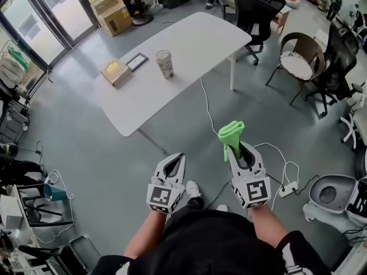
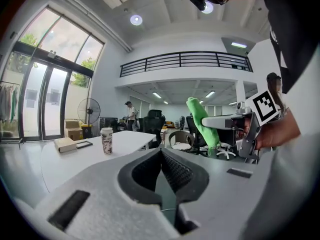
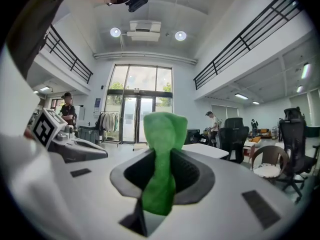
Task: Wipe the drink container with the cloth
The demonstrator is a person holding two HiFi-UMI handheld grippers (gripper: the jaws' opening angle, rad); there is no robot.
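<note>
The drink container, a tall patterned cup, stands on the white table well ahead of both grippers; in the left gripper view the cup is small and at the left. My right gripper is held over the floor, shut on a green cloth that sticks up past its tips. The cloth fills the gap between the jaws in the right gripper view. My left gripper hangs beside it, shut with nothing in it. Both are far from the cup.
On the table also lie a tan box and a dark flat tablet. Office chairs stand behind the table. A white cable runs over the floor to a power strip. Cardboard boxes sit by the glass doors.
</note>
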